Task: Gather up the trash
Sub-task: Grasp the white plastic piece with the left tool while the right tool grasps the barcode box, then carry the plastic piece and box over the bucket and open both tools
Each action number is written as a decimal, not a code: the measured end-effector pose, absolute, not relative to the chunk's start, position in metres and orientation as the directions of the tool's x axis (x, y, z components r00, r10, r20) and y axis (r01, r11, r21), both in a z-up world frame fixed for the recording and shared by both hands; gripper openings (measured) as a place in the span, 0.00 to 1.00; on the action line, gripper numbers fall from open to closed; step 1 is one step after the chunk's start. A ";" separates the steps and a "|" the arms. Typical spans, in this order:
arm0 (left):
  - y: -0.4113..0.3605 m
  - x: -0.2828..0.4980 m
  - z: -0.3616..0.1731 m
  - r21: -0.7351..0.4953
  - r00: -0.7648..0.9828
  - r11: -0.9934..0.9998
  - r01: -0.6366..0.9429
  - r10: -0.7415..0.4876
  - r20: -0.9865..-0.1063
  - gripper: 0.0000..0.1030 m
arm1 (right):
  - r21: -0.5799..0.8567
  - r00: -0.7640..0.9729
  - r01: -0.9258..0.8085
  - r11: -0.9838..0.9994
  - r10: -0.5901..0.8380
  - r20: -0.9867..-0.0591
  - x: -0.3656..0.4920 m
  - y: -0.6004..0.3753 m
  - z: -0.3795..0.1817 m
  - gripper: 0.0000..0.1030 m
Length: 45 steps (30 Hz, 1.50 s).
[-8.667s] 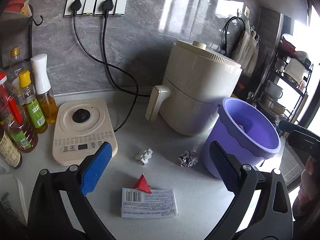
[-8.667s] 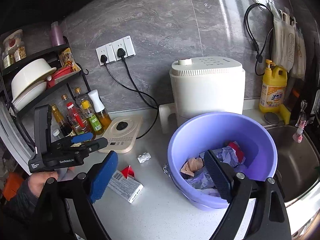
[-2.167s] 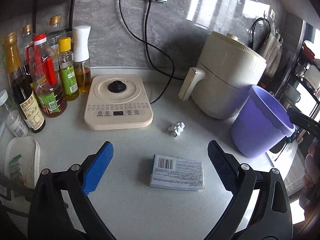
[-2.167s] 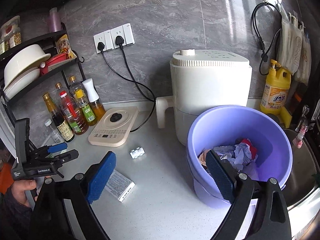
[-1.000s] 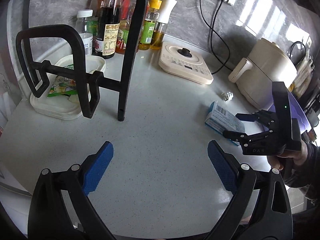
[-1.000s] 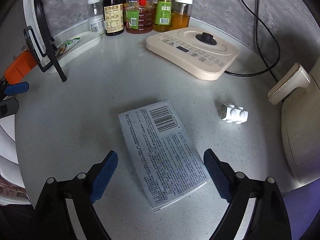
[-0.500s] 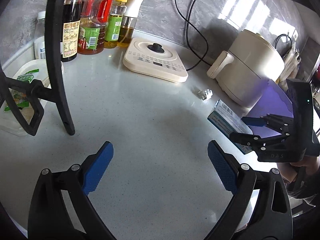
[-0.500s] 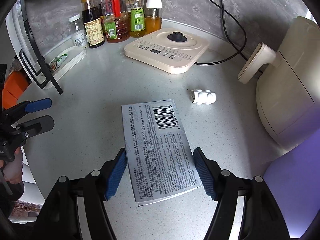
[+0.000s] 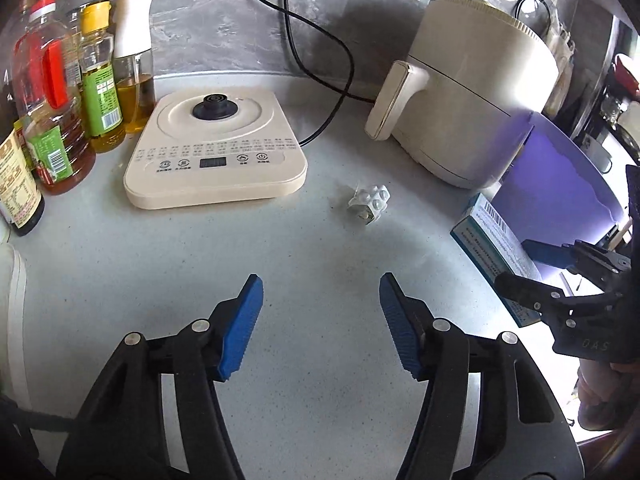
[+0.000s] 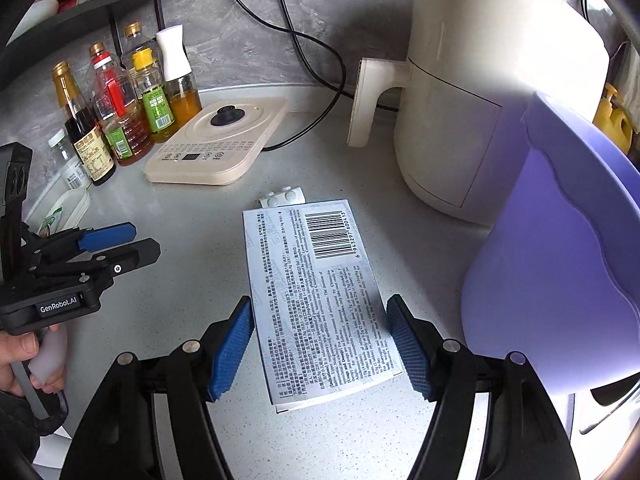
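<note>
A flat white carton with a barcode [image 10: 316,300] sits between the pads of my right gripper [image 10: 320,340], which is shut on its two long sides; it appears lifted off the counter, next to the purple bin [image 10: 560,264]. In the left wrist view the carton [image 9: 496,256] and right gripper [image 9: 560,280] show at the right, by the bin [image 9: 560,184]. A small white blister pack [image 9: 370,200] lies on the counter ahead of my left gripper [image 9: 320,320], which is open and empty. The pack peeks out behind the carton in the right wrist view [image 10: 282,198].
A cream induction cooker [image 9: 216,160] sits left of the blister pack. A cream air fryer [image 9: 472,92] stands behind the bin with black cords along the wall. Oil and sauce bottles [image 9: 60,92] line the far left. A white tray [image 10: 64,208] lies at the counter's left end.
My right gripper has closed on the carton and raised it toward the purple bin. My left gripper has swung toward the blister pack and its jaws have narrowed.
</note>
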<state>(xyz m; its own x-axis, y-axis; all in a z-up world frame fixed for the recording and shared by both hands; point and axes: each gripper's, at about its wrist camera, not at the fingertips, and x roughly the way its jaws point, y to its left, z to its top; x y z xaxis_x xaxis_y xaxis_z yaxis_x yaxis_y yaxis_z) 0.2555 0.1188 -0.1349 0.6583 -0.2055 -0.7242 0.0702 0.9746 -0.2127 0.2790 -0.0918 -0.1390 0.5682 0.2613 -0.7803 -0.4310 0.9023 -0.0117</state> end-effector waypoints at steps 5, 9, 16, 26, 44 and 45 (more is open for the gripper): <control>0.100 0.295 -0.140 -0.182 0.628 0.969 0.165 -0.246 -0.738 0.48 | 0.029 0.555 -0.386 0.922 0.258 -0.791 0.283 -0.099 -0.151 0.65; 0.079 0.321 -0.145 -0.152 0.595 0.955 0.253 -0.278 -0.754 0.39 | 0.022 0.559 -0.383 0.923 0.251 -0.791 0.279 -0.100 -0.153 0.65; 0.061 0.357 -0.167 -0.121 0.562 0.948 0.295 -0.274 -0.780 0.37 | 0.022 0.551 -0.358 0.934 0.230 -0.802 0.280 -0.112 -0.158 0.65; 0.057 0.364 -0.164 -0.114 0.580 0.957 0.265 -0.253 -0.774 0.14 | 0.073 0.540 -0.348 0.935 0.264 -0.799 0.273 -0.140 -0.161 0.65; 0.056 0.245 -0.073 -0.034 0.705 0.999 -0.001 -0.023 -0.709 0.14 | 0.148 0.510 -0.568 0.809 0.488 -0.708 0.249 -0.154 -0.114 0.65; 0.054 0.238 -0.068 -0.028 0.712 0.999 -0.016 -0.008 -0.702 0.14 | 0.149 0.510 -0.585 0.797 0.505 -0.697 0.246 -0.153 -0.109 0.65</control>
